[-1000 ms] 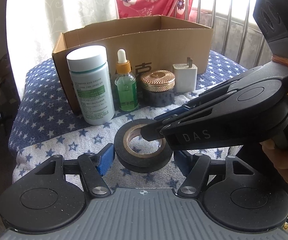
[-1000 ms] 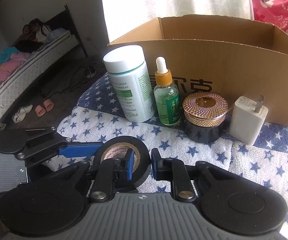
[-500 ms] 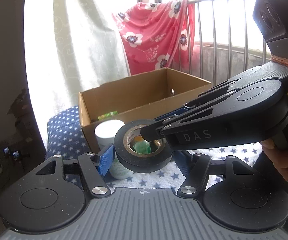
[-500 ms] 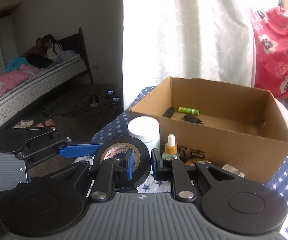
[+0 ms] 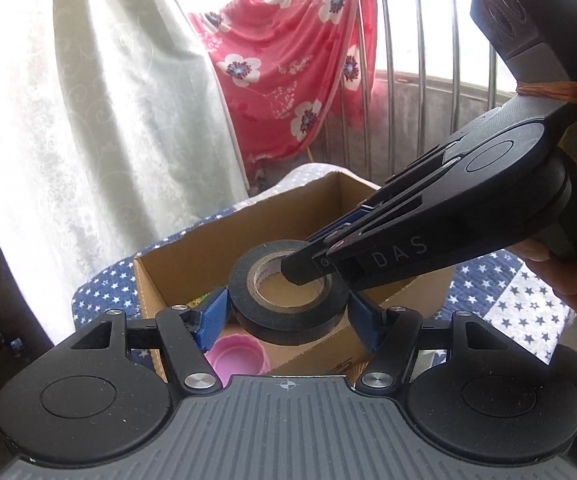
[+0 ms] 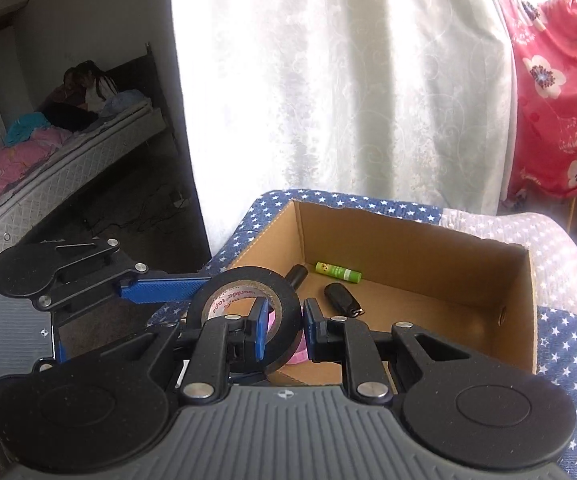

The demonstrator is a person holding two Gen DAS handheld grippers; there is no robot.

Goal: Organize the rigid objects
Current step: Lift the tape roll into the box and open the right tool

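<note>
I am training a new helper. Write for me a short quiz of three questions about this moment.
1. True or false: the cardboard box is empty.
2. Which thing lies inside the box? A: green tube. B: spoon. C: sponge.
3. Which tongs grip the black tape roll: the left tongs, the right tongs, or both?

Key: 1 false; 2 A; 3 both.

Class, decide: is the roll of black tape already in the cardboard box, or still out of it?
Still out. The black tape hangs above the open cardboard box, held by the right tongs through its wall, left tongs flanking it.
</note>
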